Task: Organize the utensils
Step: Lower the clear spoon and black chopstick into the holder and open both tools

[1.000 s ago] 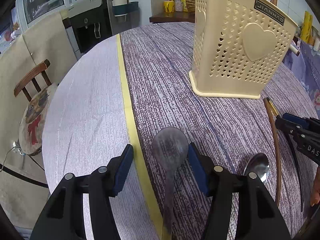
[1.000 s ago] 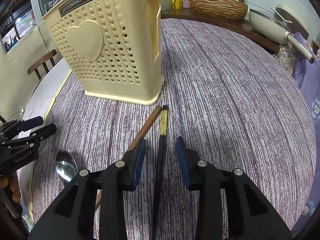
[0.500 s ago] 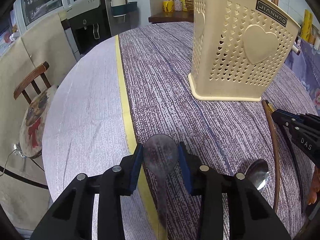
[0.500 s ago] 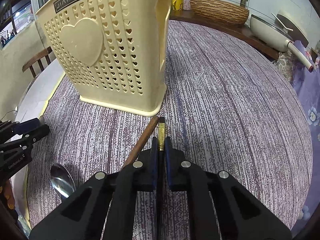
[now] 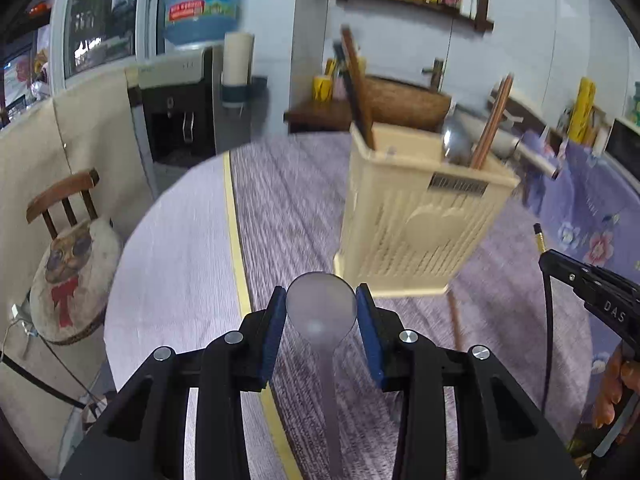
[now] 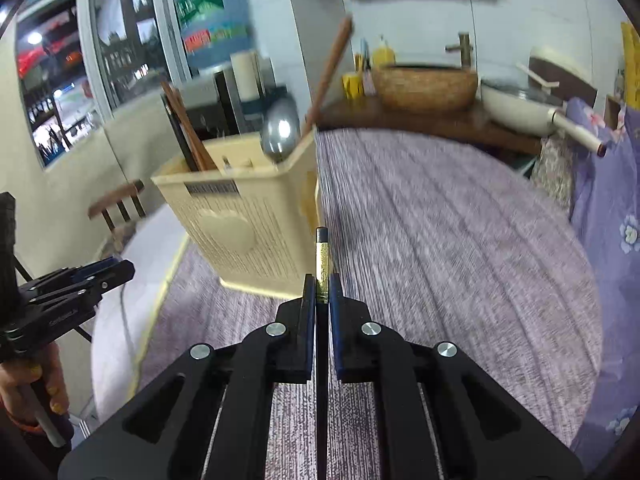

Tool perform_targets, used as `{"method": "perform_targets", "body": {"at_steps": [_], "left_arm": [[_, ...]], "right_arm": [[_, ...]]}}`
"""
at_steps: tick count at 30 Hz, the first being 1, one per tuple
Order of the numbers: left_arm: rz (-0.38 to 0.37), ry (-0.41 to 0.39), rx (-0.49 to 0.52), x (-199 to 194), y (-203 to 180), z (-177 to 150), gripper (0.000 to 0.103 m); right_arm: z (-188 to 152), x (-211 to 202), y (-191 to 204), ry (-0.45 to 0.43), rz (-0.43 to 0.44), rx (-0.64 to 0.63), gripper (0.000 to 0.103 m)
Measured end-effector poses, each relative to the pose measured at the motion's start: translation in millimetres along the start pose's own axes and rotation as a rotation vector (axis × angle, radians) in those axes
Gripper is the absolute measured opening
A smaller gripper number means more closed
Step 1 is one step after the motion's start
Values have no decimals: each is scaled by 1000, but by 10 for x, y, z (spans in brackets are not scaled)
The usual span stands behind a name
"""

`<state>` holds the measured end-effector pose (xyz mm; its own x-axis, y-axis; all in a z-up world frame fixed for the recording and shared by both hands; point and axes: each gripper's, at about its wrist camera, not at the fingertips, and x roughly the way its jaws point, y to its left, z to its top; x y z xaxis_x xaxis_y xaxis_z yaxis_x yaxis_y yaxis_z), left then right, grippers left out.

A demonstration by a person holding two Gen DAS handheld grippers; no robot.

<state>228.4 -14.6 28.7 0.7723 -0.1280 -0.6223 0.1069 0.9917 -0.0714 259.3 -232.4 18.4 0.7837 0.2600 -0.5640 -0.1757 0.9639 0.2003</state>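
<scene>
Nearest in the left wrist view, the left claw (image 5: pixel 321 316) is clenched on the round bowl of a grey spoon (image 5: pixel 321 306), its blue pads pressing both edges and the handle running back between the arms. In the right wrist view, the right claw (image 6: pixel 322 296) is clamped tight on a black chopstick (image 6: pixel 322 252) with a gold band, whose tip pokes out ahead of the pads. Both utensils are held clear above the purple striped tabletop (image 6: pixel 440 240). Farther on stands the cream perforated utensil basket (image 5: pixel 420 232) with a heart relief. Its left compartment holds dark and brown chopsticks (image 5: pixel 356 92); its right side holds a metal spoon (image 6: pixel 280 130), bowl up, and one brown chopstick (image 5: pixel 490 124).
</scene>
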Motion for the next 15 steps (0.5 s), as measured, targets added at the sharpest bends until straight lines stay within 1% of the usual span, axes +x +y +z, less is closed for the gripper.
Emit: {"method": "perform_targets", "body": {"at_steps": [4,5,8,12,15], "left_arm": [[-15,-62,6,-186,-65,123,36],[-17,-70,6,-209,-74,134,36],[-23,-73,10,-207,-99,145,35],[-32,-58,-3,-148,-102,123,35],[-25,-65,3,-165,-113,116,35]], "right_arm": [[136,-433,15,-101,22,-12,8],[152,-497,26,-114,24,-16,8],[149,-618,40,-134,26,-24,8],[156,-630,39,-139,33,-18,8],[174,-638,20,-143,47,-11,8]]}}
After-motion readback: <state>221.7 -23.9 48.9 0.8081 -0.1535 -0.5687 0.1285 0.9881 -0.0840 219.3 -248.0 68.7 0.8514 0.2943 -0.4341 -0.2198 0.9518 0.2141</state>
